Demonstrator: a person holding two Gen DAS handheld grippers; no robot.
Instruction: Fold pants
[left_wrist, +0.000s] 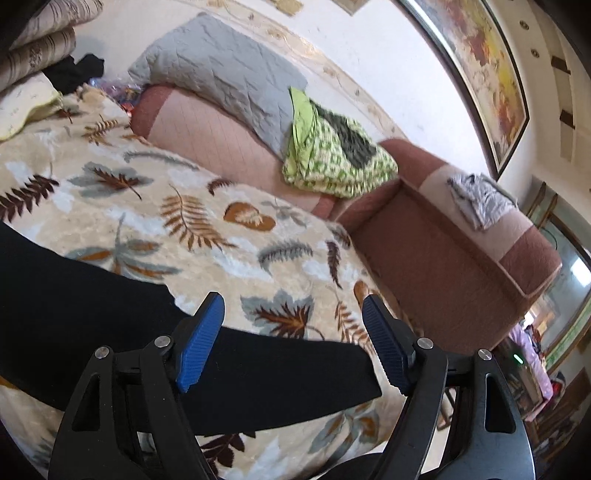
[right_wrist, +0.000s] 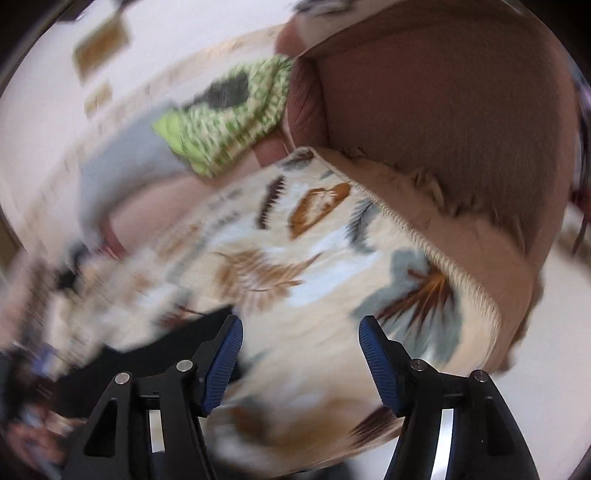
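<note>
My left gripper (left_wrist: 293, 341), jaws wide and empty, hangs over the hem end of the black fabric pants (left_wrist: 110, 325) laid flat on the leaf-print fleece blanket (left_wrist: 207, 206). I'd pinch both layers at that hem. Right gripper (right_wrist: 301, 360) also wide, empty, view blurred. Beyond: pink sofa (left_wrist: 436, 251), green patterned cloth (left_wrist: 332, 158).

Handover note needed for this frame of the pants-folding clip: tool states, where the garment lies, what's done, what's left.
Left tool: open, holding nothing, hovering over the hem end of the black pants.
Right tool: open, empty, over the leaf-print blanket; view blurred, pants only at its left edge.
Pants lie flat across the blanket, one leg end pointing toward the pink sofa.
Done: pants laid out; any fold not visible.
Left: grasp and fold.
</note>
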